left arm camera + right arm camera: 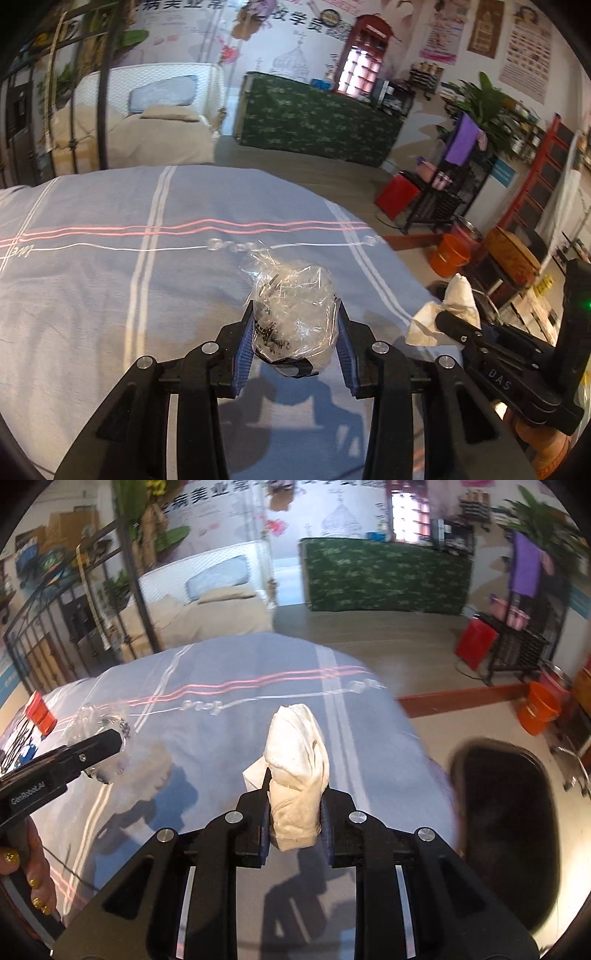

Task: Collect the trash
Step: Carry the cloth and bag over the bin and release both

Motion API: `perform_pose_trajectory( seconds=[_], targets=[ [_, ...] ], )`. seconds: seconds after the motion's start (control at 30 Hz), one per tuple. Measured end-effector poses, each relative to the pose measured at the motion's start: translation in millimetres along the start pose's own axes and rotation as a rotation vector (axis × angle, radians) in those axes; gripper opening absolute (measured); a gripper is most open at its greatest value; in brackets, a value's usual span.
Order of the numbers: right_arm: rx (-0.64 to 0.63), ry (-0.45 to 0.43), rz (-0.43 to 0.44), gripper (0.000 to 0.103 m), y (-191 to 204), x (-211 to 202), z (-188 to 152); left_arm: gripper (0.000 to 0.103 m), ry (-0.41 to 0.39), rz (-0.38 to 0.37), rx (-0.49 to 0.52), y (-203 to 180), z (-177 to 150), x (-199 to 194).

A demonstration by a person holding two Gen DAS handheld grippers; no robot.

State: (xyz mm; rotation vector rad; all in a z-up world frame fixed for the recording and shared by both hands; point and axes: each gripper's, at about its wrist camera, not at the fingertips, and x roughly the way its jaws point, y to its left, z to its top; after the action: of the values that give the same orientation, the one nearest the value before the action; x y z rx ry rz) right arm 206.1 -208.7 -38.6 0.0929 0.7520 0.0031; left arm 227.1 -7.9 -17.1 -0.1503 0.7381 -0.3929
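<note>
The left gripper [295, 325] pinches one crumpled clear plastic bottle [293, 317] between its two blue ribbed pads; the plastic is glossy, creased and dented, with a dark printed label and a red cap [38, 710] that shows in the right wrist view. The right gripper [293, 812] has its jaws drawn narrow around one wad of white tissue [297, 768], soft and matte, twisted into a tall lumpy cone with a loose flap on its left side. Both pieces of trash are held above a bed [110, 295] covered in smooth blue-grey cotton crossed by white and pink stripes. To the right of the bed stands a black bin [509, 830] with a rounded opening, blurred. One round orange bucket [448, 254] sits on the floor beyond. A hand with glittery gold nails [31, 867] grips the left tool's handle.
</note>
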Motion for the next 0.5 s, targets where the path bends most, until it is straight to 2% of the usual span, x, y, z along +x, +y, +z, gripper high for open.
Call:
perform_pose_trajectory(
  seconds=[0.23,0.37,0.5],
  targets=[
    [0.117,-0.012,-0.121,0.022,-74,-28,-29,0.039,0.0,-0.101,0.154,-76,-11,11],
    [0.214,0.013,-0.213,0.022,-126,-27,-47,0.039,0.02,-0.158,0.231,-115,-17,24],
    [0.257,0.054,-0.256,0.022,-158,-15,-63,0.039,0.042,-0.218,0.309,-154,-26,34]
  ],
)
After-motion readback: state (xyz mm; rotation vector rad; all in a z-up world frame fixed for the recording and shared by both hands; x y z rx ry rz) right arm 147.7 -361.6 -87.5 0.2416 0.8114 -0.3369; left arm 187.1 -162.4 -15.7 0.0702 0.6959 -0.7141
